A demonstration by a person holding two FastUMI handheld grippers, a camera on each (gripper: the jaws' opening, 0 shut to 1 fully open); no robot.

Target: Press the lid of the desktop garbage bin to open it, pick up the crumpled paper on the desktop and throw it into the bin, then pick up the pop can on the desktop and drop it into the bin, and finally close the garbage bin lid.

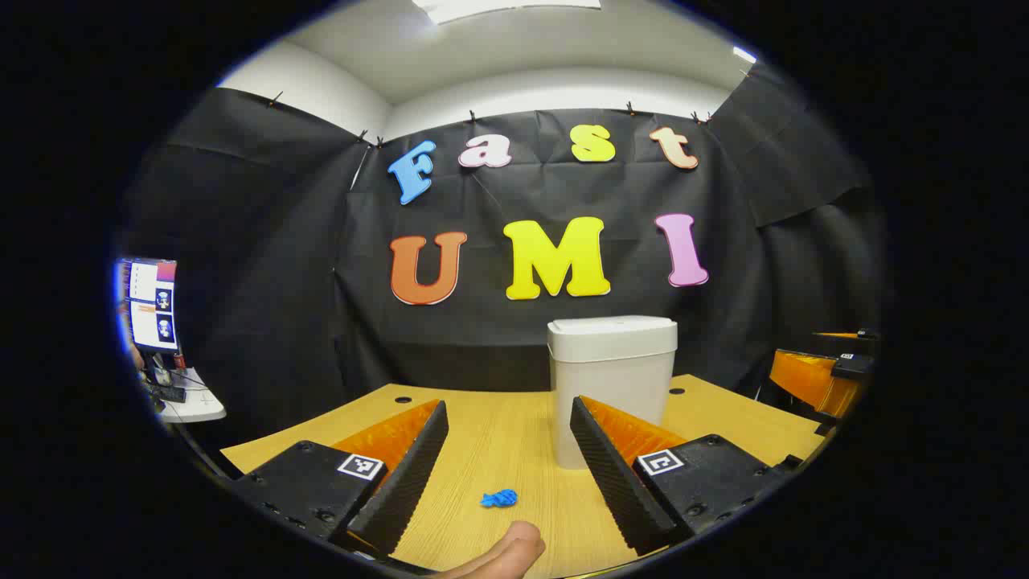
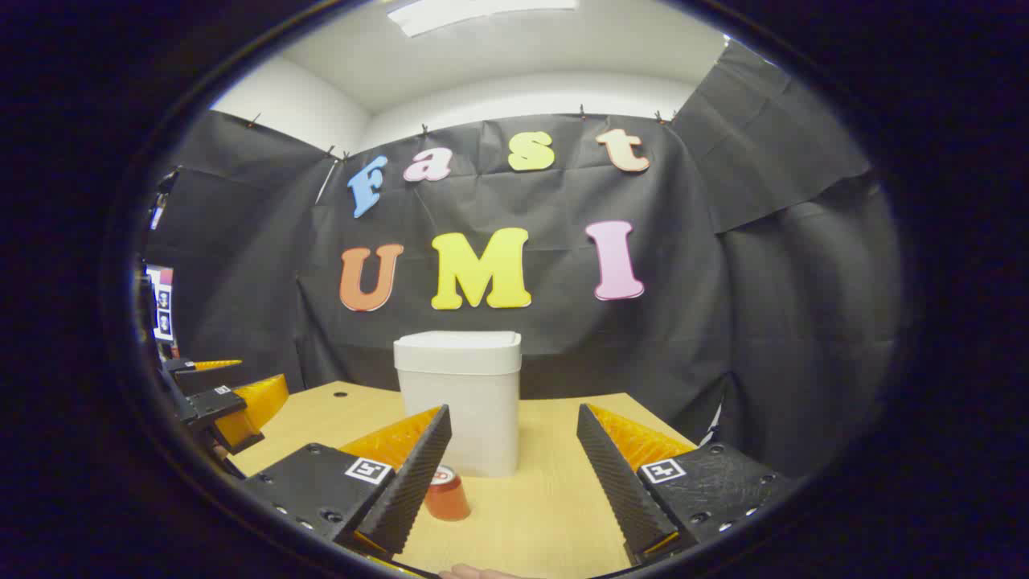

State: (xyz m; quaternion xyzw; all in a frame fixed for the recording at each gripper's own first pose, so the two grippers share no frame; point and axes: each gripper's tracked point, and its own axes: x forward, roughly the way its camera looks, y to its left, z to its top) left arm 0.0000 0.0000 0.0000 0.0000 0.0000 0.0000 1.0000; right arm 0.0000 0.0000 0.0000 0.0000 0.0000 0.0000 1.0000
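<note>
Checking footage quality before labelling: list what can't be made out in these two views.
- Pop can: right gripper view, its left side hidden behind that gripper's own finger.
- Crumpled paper: left gripper view, too small to show its folds.
- Bin: left gripper view, lower front hidden behind a finger; lid is down in the right gripper view, so the inside is hidden.
- Monitor: left gripper view, cut off at the edge.

White bin (image 1: 612, 378), blue crumpled paper (image 1: 498, 498), red pop can (image 2: 447, 494) — pale wood-grain desktop (image 1: 514, 450) (light yellowish)

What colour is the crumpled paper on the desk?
Blue; the crumpled paper shows best in the left gripper view.
</note>
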